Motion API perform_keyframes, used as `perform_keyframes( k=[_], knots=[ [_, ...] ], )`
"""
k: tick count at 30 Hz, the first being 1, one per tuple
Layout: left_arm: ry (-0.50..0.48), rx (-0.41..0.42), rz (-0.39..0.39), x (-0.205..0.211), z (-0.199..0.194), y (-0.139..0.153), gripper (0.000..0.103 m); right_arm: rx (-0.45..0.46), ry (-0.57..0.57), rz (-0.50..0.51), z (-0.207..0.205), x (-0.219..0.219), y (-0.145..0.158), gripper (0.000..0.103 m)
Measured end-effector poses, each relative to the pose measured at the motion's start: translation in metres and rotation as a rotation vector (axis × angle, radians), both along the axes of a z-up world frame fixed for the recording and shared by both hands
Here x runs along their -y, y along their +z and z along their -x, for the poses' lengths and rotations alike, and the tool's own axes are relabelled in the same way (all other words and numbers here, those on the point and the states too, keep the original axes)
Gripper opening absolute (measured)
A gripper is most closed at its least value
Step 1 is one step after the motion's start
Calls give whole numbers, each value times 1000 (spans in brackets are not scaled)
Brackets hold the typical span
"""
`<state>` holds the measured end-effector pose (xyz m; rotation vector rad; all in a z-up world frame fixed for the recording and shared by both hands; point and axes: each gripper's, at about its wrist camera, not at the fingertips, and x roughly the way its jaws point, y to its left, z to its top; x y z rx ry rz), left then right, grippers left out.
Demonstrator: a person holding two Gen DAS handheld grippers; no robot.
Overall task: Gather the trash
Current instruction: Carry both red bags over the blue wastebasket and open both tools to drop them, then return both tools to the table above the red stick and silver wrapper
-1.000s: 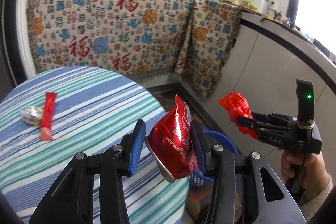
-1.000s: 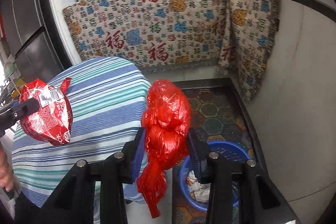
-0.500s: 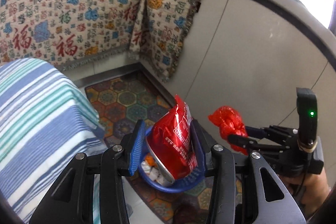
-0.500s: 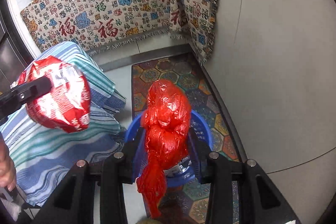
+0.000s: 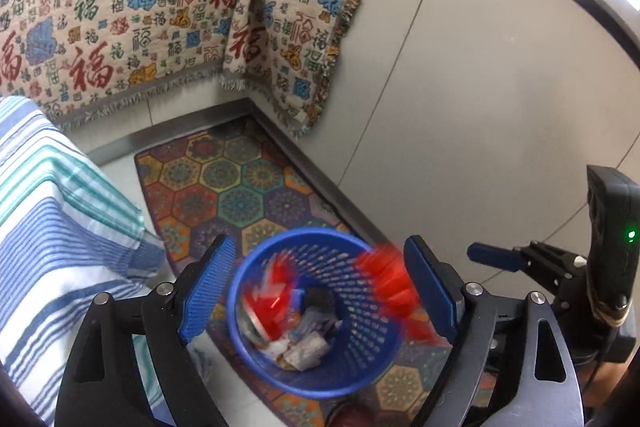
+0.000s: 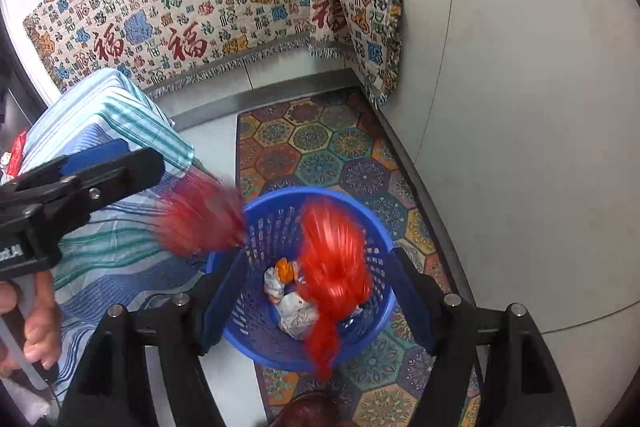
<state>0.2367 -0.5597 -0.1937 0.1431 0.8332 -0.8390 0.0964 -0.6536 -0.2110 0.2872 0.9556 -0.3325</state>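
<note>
A blue plastic basket (image 5: 352, 379) stands on the floor rug and holds crumpled trash; it also shows in the right wrist view (image 6: 256, 227). My left gripper (image 5: 320, 291) is open above it, and the red snack packet (image 5: 268, 291) is a blur falling into the basket; it also shows in the right wrist view (image 6: 200, 223). My right gripper (image 6: 316, 299) is open over the basket, and the red plastic bag (image 6: 336, 267) is a blur dropping between its fingers; it also shows in the left wrist view (image 5: 388, 283).
A striped tablecloth (image 5: 52, 235) hangs over the table at the left, close to the basket. A patterned rug (image 5: 224, 183) lies under the basket. Grey cabinet fronts (image 5: 480, 107) stand to the right. A patterned cloth (image 5: 160, 7) hangs behind.
Both grippers have opened over the blue basket. The red snack packet and the red plastic bag have left the fingers and are falling, blurred, into it.
</note>
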Motion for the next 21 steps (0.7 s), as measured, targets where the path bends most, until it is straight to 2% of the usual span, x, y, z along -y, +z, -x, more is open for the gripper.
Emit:
perform_keyframes(
  k=[6, 10, 12, 16, 21],
  knots=[
    [23, 51, 70, -34, 2, 43, 88, 159, -16, 101, 4, -11, 49, 74],
    [60, 52, 119, -80, 12, 76, 94, 250, 12, 179, -2, -35, 81, 74],
    [77, 54, 113, -109, 21, 86, 96, 274, 51, 202, -11, -56, 94, 74],
    [147, 59, 26, -180, 34, 88, 98, 302, 159, 202, -34, -111, 108, 74],
    [304, 90, -137, -286, 29, 75, 98, 245, 368, 172, -71, -213, 94, 74]
  ],
)
